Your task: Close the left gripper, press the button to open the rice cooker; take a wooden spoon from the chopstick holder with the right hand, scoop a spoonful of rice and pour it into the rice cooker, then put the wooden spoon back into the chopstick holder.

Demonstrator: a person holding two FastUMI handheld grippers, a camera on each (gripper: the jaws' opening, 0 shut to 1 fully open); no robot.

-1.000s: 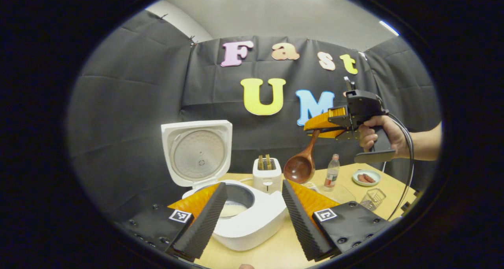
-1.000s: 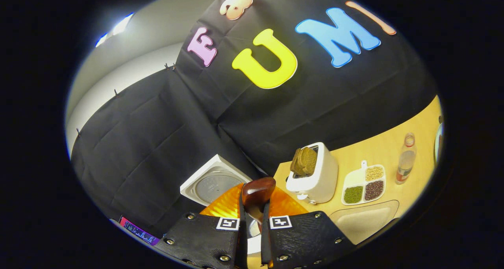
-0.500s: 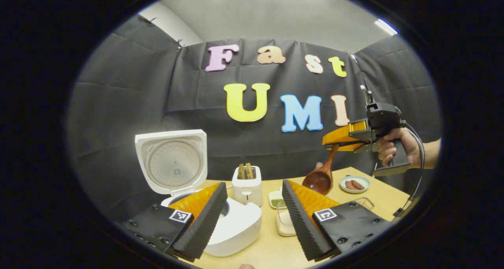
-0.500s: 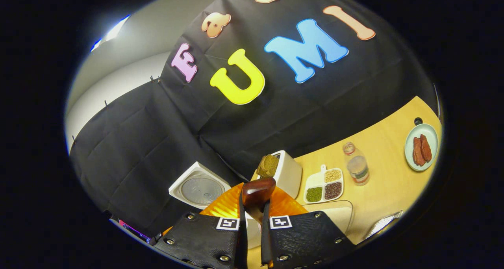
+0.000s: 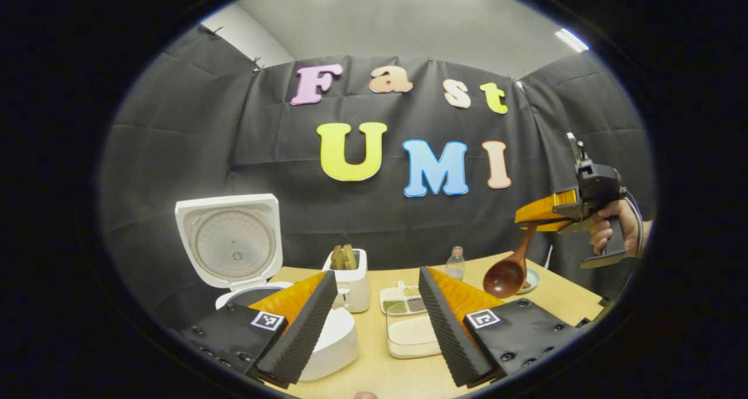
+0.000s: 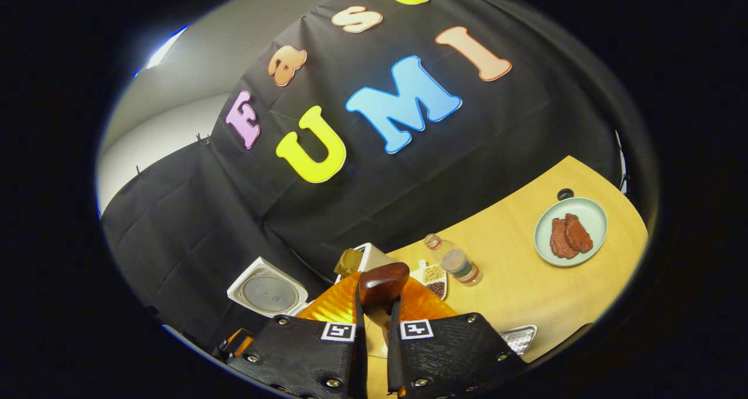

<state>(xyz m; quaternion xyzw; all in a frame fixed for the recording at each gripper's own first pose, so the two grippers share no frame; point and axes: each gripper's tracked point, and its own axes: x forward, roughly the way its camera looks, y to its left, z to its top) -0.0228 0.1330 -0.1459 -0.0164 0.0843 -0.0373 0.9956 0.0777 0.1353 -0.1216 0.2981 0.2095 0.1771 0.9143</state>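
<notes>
We see the right claw (image 6: 374, 329) clamped on the handle of the wooden spoon (image 5: 507, 275), whose bowl hangs below it, above the table (image 5: 561, 297) near a plate (image 6: 570, 231). The left claw (image 5: 377, 323) stands with its fingers apart, holding nothing. Behind its left finger sits the rice cooker (image 5: 229, 244), lid raised, and a tub of rice (image 5: 412, 336) lies between its fingers.

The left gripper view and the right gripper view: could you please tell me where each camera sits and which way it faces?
Left gripper view: rides the open left gripper, level, facing the wall over the white rice cooker; a hand holds the right gripper.
Right gripper view: rides the right gripper, tilted, looking down on the wooden table; its fingers clamp the brown wooden spoon.
Shared: cooker, white toaster, spoon.
</notes>
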